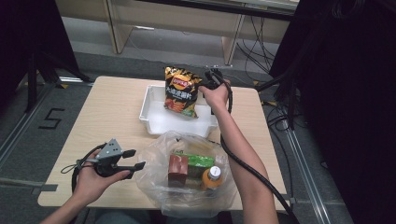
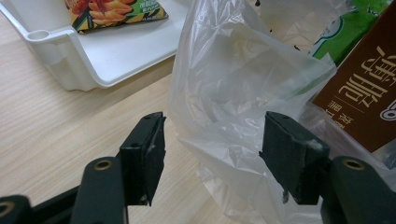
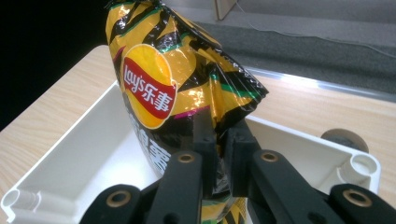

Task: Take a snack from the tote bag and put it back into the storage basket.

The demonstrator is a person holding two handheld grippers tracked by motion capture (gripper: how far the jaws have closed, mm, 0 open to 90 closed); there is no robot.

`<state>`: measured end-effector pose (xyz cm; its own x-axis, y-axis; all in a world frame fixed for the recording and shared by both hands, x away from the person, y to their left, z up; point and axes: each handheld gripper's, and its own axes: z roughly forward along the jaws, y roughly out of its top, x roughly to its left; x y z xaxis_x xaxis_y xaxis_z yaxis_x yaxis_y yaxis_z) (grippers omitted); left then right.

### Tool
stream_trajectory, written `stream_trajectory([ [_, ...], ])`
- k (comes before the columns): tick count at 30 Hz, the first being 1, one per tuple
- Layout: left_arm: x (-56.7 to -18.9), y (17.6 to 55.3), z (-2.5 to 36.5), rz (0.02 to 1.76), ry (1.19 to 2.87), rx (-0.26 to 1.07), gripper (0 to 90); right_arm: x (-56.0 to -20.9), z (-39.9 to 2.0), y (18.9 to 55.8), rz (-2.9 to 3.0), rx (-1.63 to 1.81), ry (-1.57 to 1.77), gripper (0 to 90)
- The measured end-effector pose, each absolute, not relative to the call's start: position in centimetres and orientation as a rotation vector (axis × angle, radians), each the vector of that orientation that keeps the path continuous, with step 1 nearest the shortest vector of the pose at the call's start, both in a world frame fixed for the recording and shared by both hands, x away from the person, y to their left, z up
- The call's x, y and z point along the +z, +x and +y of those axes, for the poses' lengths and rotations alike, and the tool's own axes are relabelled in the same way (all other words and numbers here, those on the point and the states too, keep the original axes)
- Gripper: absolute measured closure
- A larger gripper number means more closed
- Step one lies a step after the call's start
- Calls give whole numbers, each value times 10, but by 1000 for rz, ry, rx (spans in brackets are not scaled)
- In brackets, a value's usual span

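A yellow and black Lay's chips bag [image 1: 180,91] [image 3: 159,84] stands tilted over the white tray [image 1: 154,119] [image 3: 60,182]. My right gripper [image 1: 203,87] [image 3: 219,130] is shut on the bag's right edge, the foil pinched between its pads. My left gripper [image 1: 138,158] [image 2: 212,140] rests open at the near left, level with the table. Its jaws point at the left side of a clear plastic bag [image 1: 187,196] [image 2: 233,70]; a fold of plastic lies between them, unpressed. The bag holds a brown carton [image 1: 177,169] [image 2: 359,93], a green pack [image 1: 201,161] and an orange bottle [image 1: 212,177].
The tray sits at the far middle of the wooden table [image 1: 102,116], with the plastic bag just in front of it. A cable trails along my right forearm [image 1: 247,168]. Black equipment and cables stand to the right of the table.
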<state>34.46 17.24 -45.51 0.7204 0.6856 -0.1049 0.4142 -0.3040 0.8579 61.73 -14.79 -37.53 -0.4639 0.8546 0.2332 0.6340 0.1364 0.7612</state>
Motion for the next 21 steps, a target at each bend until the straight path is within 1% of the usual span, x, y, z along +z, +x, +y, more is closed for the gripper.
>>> stream_trajectory([
  [8, -455, 344, 172, 844, 1943, 346, 389, -378, -148, 626, 2150, 1230, 1306, 845],
  [16, -455, 344, 172, 844, 1941, 345, 389, -378, -150, 628, 2135, 1208, 1359, 827],
  [19, -455, 344, 172, 844, 1941, 346, 389, -378, -153, 631, 2136, 1195, 1305, 819],
  [21, -455, 344, 172, 844, 1941, 345, 389, -378, -151, 630, 2123, 1197, 1322, 792],
])
